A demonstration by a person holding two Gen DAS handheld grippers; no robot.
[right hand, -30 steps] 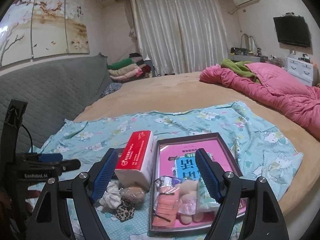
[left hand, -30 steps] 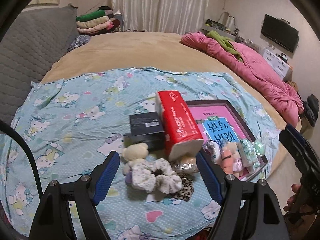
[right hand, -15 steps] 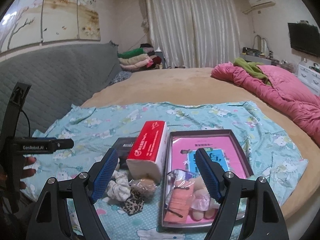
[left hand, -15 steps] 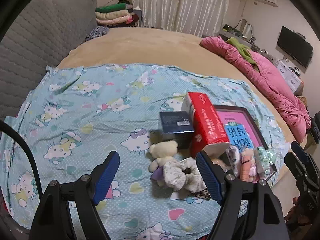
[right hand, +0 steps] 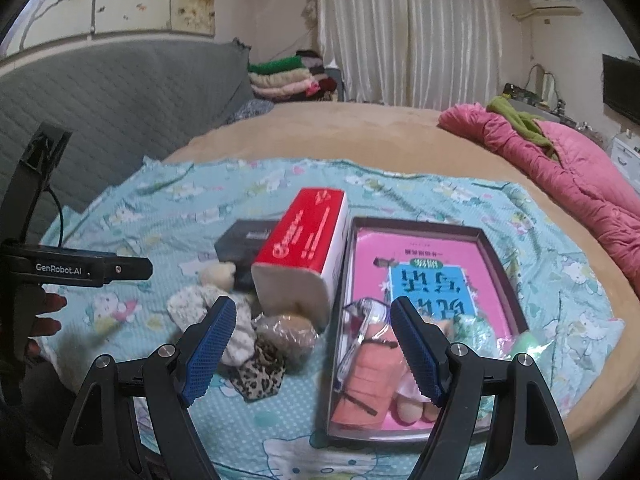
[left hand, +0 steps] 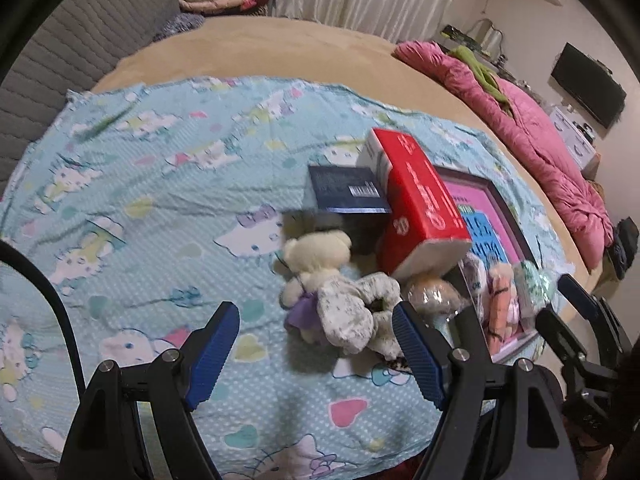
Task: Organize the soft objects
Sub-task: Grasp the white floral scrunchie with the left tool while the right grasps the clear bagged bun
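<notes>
On the blue cartoon-print sheet (left hand: 160,184) lies a pile of soft things: a cream teddy bear (left hand: 318,258), a white flowered scrunchie (left hand: 352,312), a leopard scrunchie (right hand: 260,372) and a wrapped brown puff (right hand: 286,334). A red and white tissue pack (right hand: 304,252) leans beside a dark tray (right hand: 500,272) that holds a pink book (right hand: 424,264) and bagged sponges (right hand: 368,376). My left gripper (left hand: 316,352) hangs open just short of the scrunchie. My right gripper (right hand: 312,348) is open above the tray's near left corner, empty.
A black box (left hand: 346,192) sits behind the bear. A pink quilt (right hand: 568,176) lies along the bed's right side, folded clothes (right hand: 284,76) at the back, a grey quilted headboard (right hand: 100,92) on the left. The other gripper (right hand: 76,270) shows at the right wrist view's left edge.
Both grippers have come down and closer to the pile, which looms larger in both views. Their jaws stay equally wide. Nothing on the sheet has moved.
</notes>
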